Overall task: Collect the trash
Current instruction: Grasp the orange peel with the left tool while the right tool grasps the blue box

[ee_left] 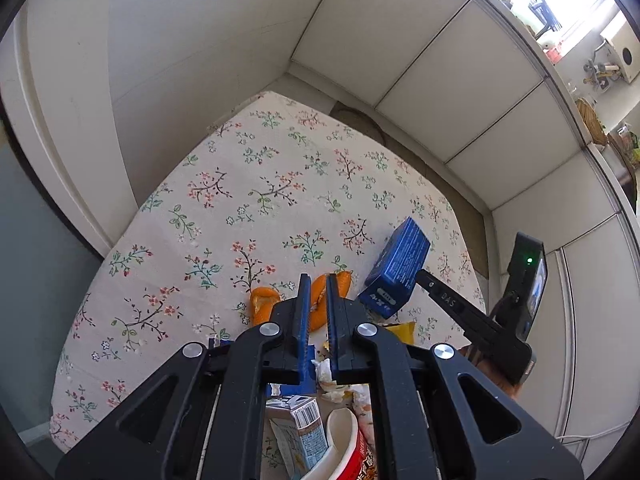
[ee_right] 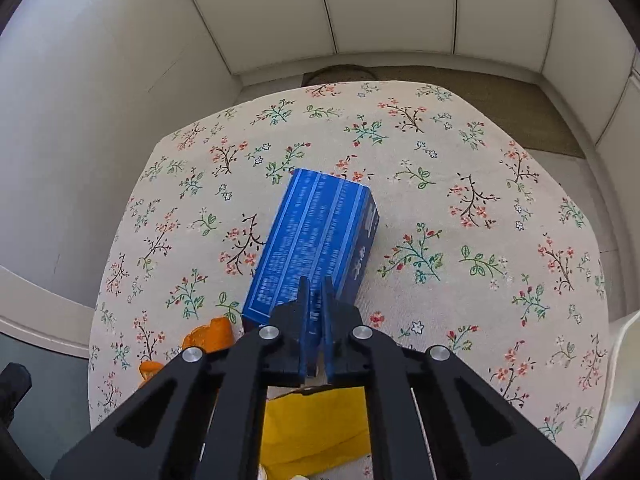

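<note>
Right fingers gripping blue box, lifted

I see a blue box lying tilted on the floral desk, mid-frame in my right wrist view. Orange peels sit at centre of my left view. At the bottom edge there lie a milk carton, crumpled tissue and a red-and-white cup. A yellow wrapper lies at bottom centre.
</note>
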A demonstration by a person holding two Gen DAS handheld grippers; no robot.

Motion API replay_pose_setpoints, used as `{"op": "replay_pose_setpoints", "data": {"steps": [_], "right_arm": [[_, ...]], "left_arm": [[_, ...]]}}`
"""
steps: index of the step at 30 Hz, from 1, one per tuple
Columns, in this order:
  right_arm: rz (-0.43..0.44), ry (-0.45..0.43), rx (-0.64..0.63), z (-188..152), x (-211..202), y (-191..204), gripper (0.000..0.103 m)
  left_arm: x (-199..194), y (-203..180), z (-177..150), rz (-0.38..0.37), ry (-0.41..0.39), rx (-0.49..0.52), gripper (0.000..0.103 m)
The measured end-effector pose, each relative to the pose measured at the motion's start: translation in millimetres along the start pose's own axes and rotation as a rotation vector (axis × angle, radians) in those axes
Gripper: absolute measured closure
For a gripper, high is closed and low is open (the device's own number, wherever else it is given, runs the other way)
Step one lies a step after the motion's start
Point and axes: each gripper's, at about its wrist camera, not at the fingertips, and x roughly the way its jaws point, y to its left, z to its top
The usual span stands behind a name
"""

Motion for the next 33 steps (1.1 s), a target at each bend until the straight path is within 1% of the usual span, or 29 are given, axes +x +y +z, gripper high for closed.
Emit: {"op": "replay_pose_setpoints", "data": {"steps": [2,3,4,5,6,7,9,11,13,14,15,16,17,18,21,24,27,28,30,33], "right_arm": [[0.002,0.013,0.017,-3.1,-1.6,-8.0,0.096],[0.001,0.028,0.036,-4.0,-0.8,-13.0,0.091],[0.002,0.048,0.057,-4.7,1.9,-17.5,0.071],[0.015,0.067,0.08,-5.2,3.8,-24.0,0.058],[0.02,0.067,0.098,-6.2,5.4,-26.6,0.036],[0.02,0.053,0.127,-5.7,4.1,-32.3,0.028],[0.028,0.043,0.15,-3.0,4.3,-36.4,0.026],[0.039,0.049,0.146,0.3,7.5,-35.4,0.024],[0.028,0.051,0.134,1.6,11.7,-31.8,0.022],[0.019,0.056,0.122,2.1,15.3,-29.0,0.022],[0.014,0.063,0.113,2.5,18.9,-26.7,0.022],[0.012,0.067,0.108,3.4,22.4,-25.0,0.022],[0.011,0.071,0.107,3.9,25.7,-23.6,0.022],[0.012,0.075,0.108,4.4,28.6,-22.7,0.022],[0.009,0.081,0.097,5.7,34.2,-18.6,0.017],[-0.004,0.07,0.086,8.8,39.2,-15.0,0.014],[-0.002,0.056,0.102,13.5,41.7,-14.4,0.013],[0.005,0.056,0.105,14.9,43.1,-13.2,0.011],[0.015,0.061,0.101,16.7,47.4,-9.3,0.009],[-0.005,0.073,0.074,17.8,57.3,-2.6,0.009]], "left_arm": [[21.0,5.4,1.3,0.012,0.082,0.001,0.095],[33.1,8.5,0.8,0.024,0.123,0.005,0.09],[47.8,11.9,-0.9,0.051,0.171,0.017,0.085],[60.4,15.6,-3.3,0.08,0.206,0.026,0.073],[71.5,18.7,-6.2,0.11,0.232,0.032,0.06],[82.1,21.6,-9.6,0.135,0.256,0.038,0.057],[95.1,25.7,-13.4,0.149,0.275,0.041,0.051],[101.5,28.6,-14.6,0.157,0.282,0.043,0.049],[107.2,27.9,-17.3,0.167,0.296,0.055,0.049],[110.1,25.9,-20.2,0.171,0.307,0.073,0.051],[112.1,23.1,-22.8,0.182,0.315,0.096,0.056],[112.6,19.2,-24.4,0.195,0.316,0.117,0.064],[112.8,16.3,-26.2,0.21,0.314,0.141,0.083],[111.3,15.5,-25.8,0.206,0.31,0.147,0.085],[100.2,14.8,-22.8,0.211,0.265,0.148,0.089],[73.0,12.7,-14.3,0.182,0.184,0.122,0.089],[48.5,8.8,-8.5,0.166,0.113,0.122,0.089],[43.9,5.6,-6.8,0.161,0.095,0.123,0.089],[44.2,-1.9,-3.7,0.15,0.085,0.121,0.089],[43.0,-5.6,-6.5,0.144,0.094,0.133,0.089]]}}
